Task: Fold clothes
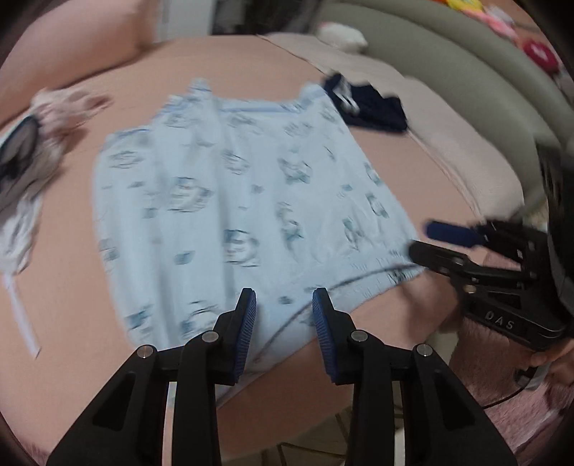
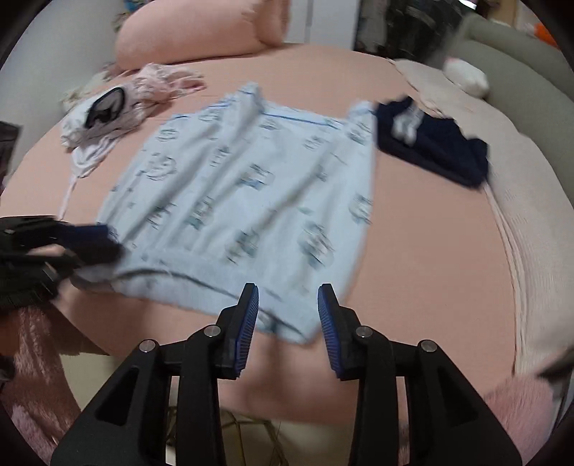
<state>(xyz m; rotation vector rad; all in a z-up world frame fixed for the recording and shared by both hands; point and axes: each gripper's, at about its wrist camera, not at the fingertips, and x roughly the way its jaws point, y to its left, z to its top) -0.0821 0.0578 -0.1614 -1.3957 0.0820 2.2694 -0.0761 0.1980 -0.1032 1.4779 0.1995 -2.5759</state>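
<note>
A light blue printed garment (image 1: 233, 200) (image 2: 251, 200) lies spread flat on the pink bed (image 1: 71, 286) (image 2: 430, 251), hem towards me. My left gripper (image 1: 285, 312) hovers over the hem's near left part, open, with cloth showing below the gap and not pinched. In the right wrist view the left gripper (image 2: 107, 240) sits blurred at the hem's left corner. My right gripper (image 2: 288, 308) stands open above the hem's right corner. In the left wrist view the right gripper (image 1: 419, 238) shows its fingers apart beside that corner.
A navy garment (image 1: 373, 107) (image 2: 437, 150) lies at the far right of the blue one. A heap of pink and white clothes (image 1: 32, 150) (image 2: 114, 107) sits far left. A pink pillow (image 2: 190, 32) is behind, a beige blanket (image 2: 531, 215) on the right. The bed's front edge is just below the grippers.
</note>
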